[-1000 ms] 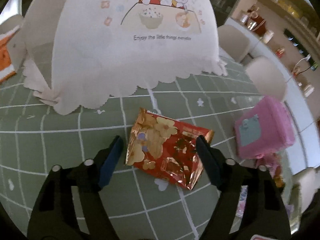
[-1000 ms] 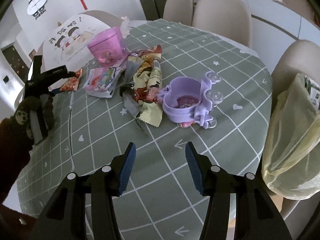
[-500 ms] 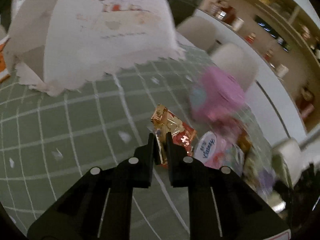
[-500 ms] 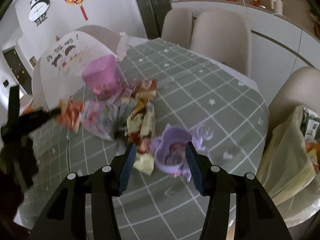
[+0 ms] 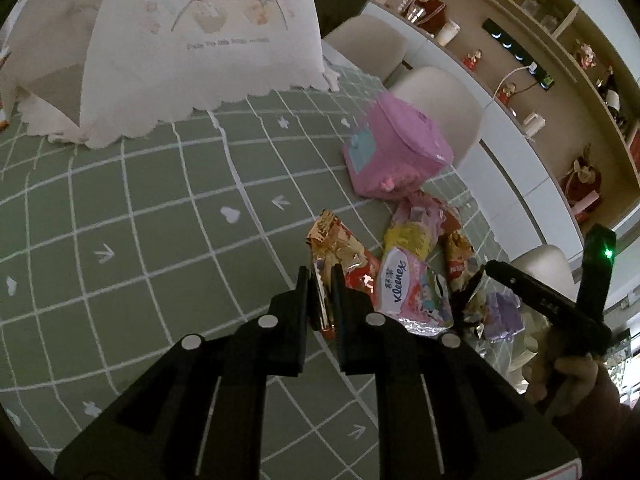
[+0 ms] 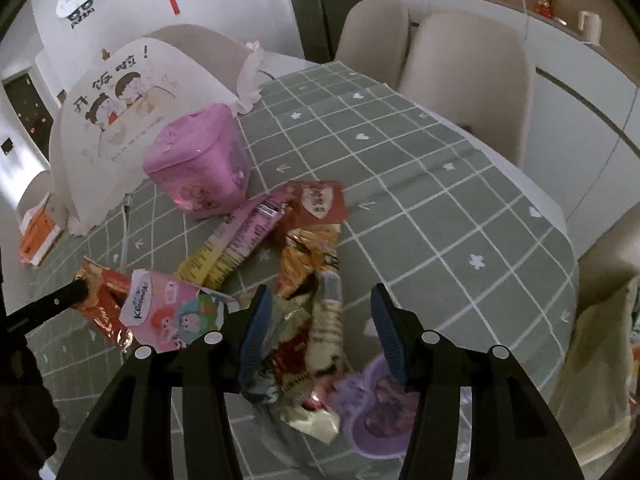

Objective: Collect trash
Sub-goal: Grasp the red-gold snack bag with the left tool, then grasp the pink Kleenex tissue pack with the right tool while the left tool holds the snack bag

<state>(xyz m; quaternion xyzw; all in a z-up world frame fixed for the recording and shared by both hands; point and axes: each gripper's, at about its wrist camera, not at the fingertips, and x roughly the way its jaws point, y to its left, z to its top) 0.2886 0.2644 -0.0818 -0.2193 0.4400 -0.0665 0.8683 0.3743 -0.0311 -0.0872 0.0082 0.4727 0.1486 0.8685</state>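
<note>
Tool work is split between the hands. Largest in view is the green checked counter point(image 5: 140, 240), with a white printed food-cover tent point(image 5: 192, 52) at the upper left of the left wrist view and a pink plastic box point(image 5: 394, 152) right of centre. Below the box lies the heap of crumpled snack wrappers point(image 6: 308, 240), probably gathered for easy pickup. The left tool point(image 5: 320, 300) is pressed together, pinching a red-and-gold foil snack wrapper point(image 5: 340, 252) by its edge, lifted beside a pink Kleenex tissue pack point(image 5: 404, 284). The right tool point(image 6: 320, 332) is spread wide over the heap, gripping nothing. Only the right wrist view shows the pale yellow plastic trash bag point(image 6: 596, 352) at the right edge, likely the destination, and the small purple plastic holder point(image 6: 380, 412) below the heap.
</note>
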